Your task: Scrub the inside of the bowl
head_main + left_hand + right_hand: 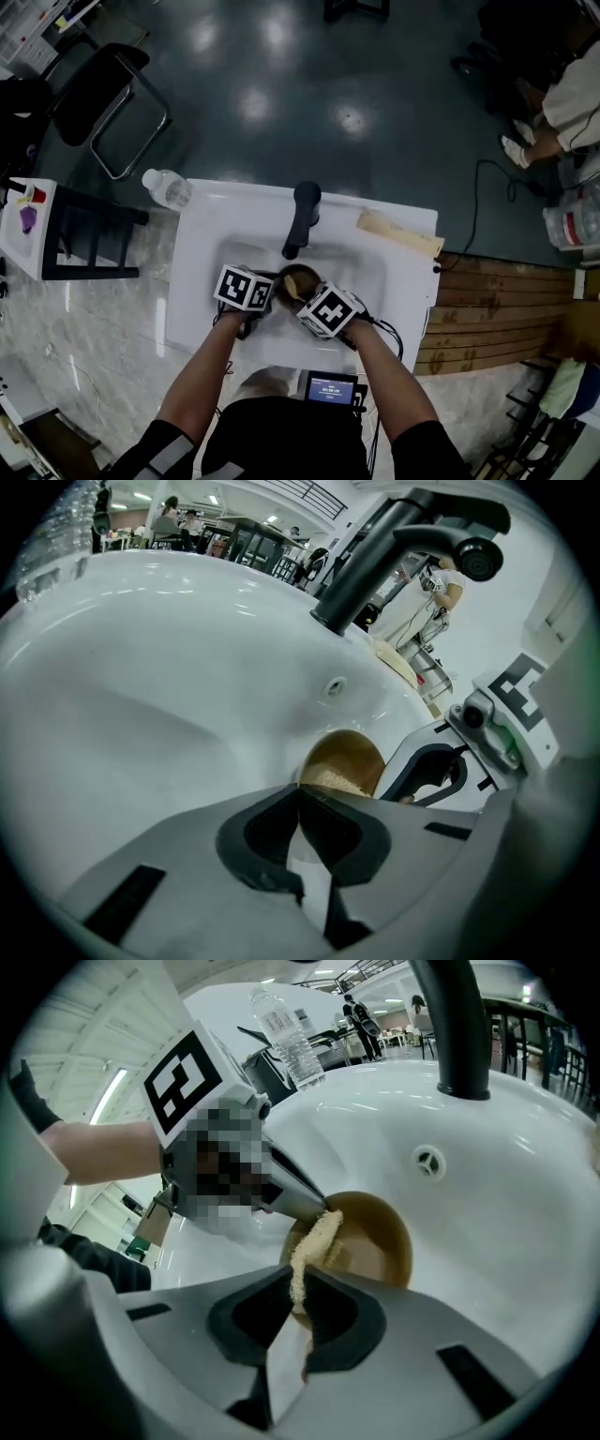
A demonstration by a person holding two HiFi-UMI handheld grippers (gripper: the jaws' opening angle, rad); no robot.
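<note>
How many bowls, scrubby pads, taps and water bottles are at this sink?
bowl: 1
scrub pad: 1
tap: 1
water bottle: 1
Total: 4

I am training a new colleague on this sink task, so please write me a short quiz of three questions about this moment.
1. True or false: the bowl lies inside the sink.
2. What does the right claw hold? A) a spoon B) a beige scrub pad C) nothing
3. Fill in: the left claw is shut on the bowl's ____.
Key: 1 true; 2 B; 3 rim.
</note>
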